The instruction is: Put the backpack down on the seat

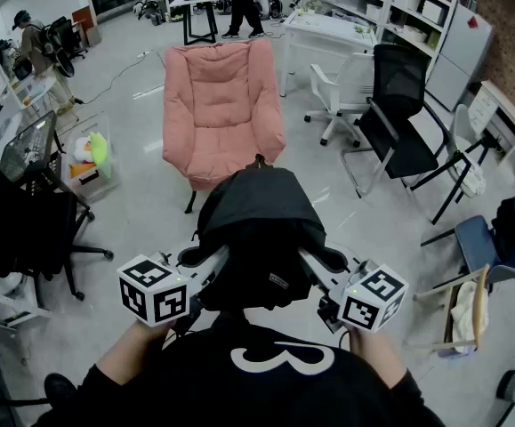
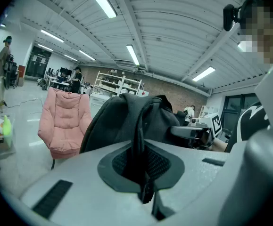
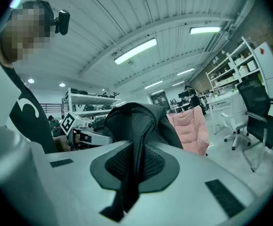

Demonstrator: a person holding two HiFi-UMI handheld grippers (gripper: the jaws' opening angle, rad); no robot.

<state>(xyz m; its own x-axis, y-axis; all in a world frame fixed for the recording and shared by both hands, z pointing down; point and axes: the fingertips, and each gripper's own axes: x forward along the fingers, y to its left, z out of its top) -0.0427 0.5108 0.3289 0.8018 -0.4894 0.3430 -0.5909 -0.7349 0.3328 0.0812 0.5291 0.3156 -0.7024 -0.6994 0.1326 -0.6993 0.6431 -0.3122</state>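
Backpack [image 1: 259,229]: aloft, short of the pink armchair [image 1: 217,114].
Left gripper [image 2: 144,173], right gripper [image 3: 131,168]: each clamped on a strap [image 2: 138,126].
Risk: a strap slips — it drops short.
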